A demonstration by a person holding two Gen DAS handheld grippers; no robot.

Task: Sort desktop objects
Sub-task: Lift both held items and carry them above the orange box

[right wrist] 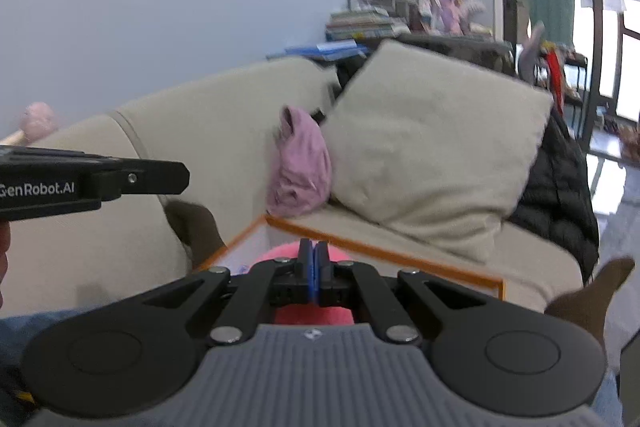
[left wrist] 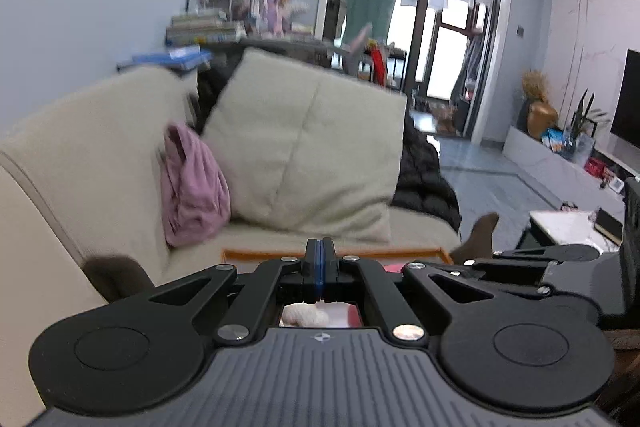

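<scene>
From my left wrist camera I see the left gripper [left wrist: 319, 247] with its jaws pressed fully together, blue pads meeting edge to edge, and nothing between them. The right gripper [right wrist: 314, 251] looks the same in its own view: jaws closed flat on each other, holding nothing.

Just below and beyond both sets of fingertips sits an orange-rimmed box [right wrist: 384, 251], its far edge running across the front of the beige sofa [left wrist: 100, 147]. In the right view something pink and soft [right wrist: 280, 253] lies inside the box directly under the closed fingertips; through the gap in the left gripper's linkage I glimpse a pale, fuzzy object [left wrist: 306, 315] beside something red, though it is too blurred and cropped for me to say what either is.

On the sofa a cream cushion [left wrist: 304, 147] leans against the backrest, with a crumpled pink cloth [left wrist: 192, 187] tucked just beside it on its left and a black quilted jacket [left wrist: 428, 183] on its right. A brown-socked foot [right wrist: 592, 291] shows near the box's right corner. The left gripper's body pokes into the right view at the left edge.
</scene>
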